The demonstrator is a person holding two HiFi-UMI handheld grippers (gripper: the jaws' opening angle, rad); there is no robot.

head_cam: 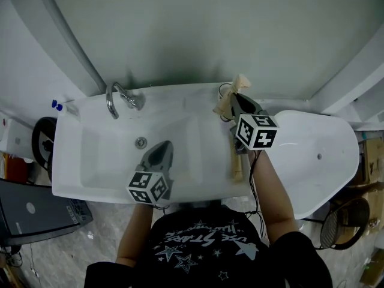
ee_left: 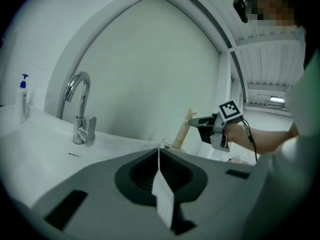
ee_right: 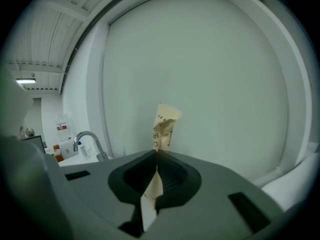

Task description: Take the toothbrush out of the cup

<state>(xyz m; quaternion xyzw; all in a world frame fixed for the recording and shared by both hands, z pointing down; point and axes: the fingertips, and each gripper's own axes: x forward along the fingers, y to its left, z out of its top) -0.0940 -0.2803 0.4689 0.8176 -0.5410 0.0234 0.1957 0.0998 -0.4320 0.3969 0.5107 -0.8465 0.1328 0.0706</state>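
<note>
A paper-wrapped toothbrush [head_cam: 240, 83] is pinched in the closed jaws of the right tool [ee_right: 156, 153], well to the right of the tap [head_cam: 120, 98] at the back of a white sink [head_cam: 90, 161]. The wrapper's printed top pokes up past the jaw tips. In the left gripper view its lower end slants down towards the thin rim of a clear cup [ee_left: 169, 144], and whether it has cleared that rim cannot be told. The grip looks made and the lift begun, which would leave carrying the toothbrush fully clear of the cup. The left tool [head_cam: 163, 147] hangs over the basin in front of the tap, jaws together on nothing. Counted: one toothbrush in the grip, one cup, one tap and two tools. A single beige stick [head_cam: 237, 161] lies on the rim right of the tap, and one blue-topped bottle [ee_left: 22, 96] stands left of it.
</note>
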